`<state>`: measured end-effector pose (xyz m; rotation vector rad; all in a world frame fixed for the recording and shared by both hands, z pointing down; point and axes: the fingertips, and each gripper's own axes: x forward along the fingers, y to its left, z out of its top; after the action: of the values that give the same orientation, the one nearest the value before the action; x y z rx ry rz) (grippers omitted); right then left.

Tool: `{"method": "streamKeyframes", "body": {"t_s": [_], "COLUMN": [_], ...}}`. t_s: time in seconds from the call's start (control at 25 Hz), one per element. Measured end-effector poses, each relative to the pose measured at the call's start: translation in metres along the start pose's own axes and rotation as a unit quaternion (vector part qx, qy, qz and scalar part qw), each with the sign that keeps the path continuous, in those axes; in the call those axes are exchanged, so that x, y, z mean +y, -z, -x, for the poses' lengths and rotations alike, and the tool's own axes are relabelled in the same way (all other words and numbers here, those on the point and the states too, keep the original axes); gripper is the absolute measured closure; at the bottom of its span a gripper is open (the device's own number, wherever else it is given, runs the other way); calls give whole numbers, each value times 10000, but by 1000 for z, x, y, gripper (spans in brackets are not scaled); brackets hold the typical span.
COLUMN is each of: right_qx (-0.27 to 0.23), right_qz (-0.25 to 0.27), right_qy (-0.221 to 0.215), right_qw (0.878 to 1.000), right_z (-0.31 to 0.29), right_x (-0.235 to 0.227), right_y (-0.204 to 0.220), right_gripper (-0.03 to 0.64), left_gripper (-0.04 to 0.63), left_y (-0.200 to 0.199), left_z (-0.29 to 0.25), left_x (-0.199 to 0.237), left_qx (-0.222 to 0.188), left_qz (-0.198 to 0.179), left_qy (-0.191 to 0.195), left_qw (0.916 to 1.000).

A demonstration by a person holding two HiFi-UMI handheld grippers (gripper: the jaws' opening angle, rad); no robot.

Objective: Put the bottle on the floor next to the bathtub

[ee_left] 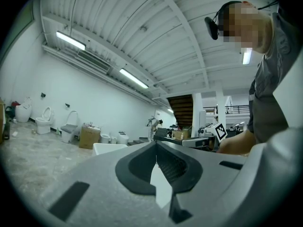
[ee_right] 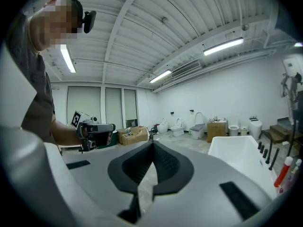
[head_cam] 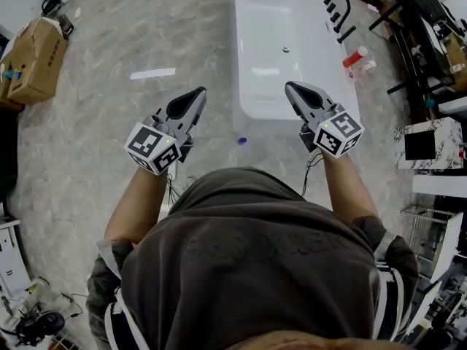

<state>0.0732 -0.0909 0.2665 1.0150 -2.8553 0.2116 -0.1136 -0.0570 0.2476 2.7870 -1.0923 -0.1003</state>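
A white bathtub (head_cam: 252, 57) stands on the marble floor ahead of me. A red-capped bottle (head_cam: 355, 56) sits on its right rim, with a smaller bottle (head_cam: 365, 67) beside it. In the right gripper view the red-capped bottle (ee_right: 284, 170) shows upright at the far right, past the bathtub (ee_right: 239, 152). My left gripper (head_cam: 198, 93) is held in the air before the tub's near left corner, shut and empty. My right gripper (head_cam: 290, 87) hovers over the tub's near end, shut and empty, well short of the bottles. Both point about level, jaw tips touching (ee_left: 156, 143) (ee_right: 152, 143).
A black faucet (head_cam: 338, 12) rises at the tub's right rim. A small blue thing (head_cam: 242, 141) lies on the floor by the tub's near end. A cardboard box (head_cam: 34, 60) stands far left; tables and shelves (head_cam: 430, 144) crowd the right side. Toilets (ee_right: 177, 126) line the far wall.
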Motion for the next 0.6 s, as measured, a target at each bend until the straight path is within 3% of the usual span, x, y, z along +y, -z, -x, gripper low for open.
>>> {"method": "streamKeyframes", "body": {"t_s": [0.6], "right_qx": [57], "right_qz": [151], "right_qy": [-10], "right_qw": [9999], "right_z": [2], "right_x": [7], "right_y": [3], "right_gripper": [626], "left_gripper": [591], "left_y": [1], "left_z": [2], "left_x": [-3], "left_qx": [-25], "left_qz": [22], "left_qy": [33], "left_qw": [10000]}}
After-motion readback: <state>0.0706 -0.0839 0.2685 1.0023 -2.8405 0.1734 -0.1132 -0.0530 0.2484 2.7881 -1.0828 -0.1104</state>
